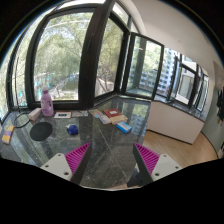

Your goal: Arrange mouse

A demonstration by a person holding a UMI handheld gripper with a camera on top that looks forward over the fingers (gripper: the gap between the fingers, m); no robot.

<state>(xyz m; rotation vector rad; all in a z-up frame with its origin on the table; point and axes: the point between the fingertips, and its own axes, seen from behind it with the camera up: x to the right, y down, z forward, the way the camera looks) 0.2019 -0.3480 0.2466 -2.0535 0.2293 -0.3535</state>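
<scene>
My gripper point(112, 160) is open, with its magenta pads point(76, 157) spread wide above a glass table point(105, 150), and nothing is between them. Beyond the fingers to the left lies a small blue object point(72, 129), possibly the mouse, next to a dark round mat point(40, 131). I cannot clearly make out a mouse. A blue and orange item point(124, 127) lies ahead to the right, well beyond the fingertips.
A purple bottle point(46, 100) stands at the far left of the table. A flat reddish item point(112, 116) lies near the far edge. A white cabinet point(176, 122) stands to the right. Large windows point(70, 50) surround the table.
</scene>
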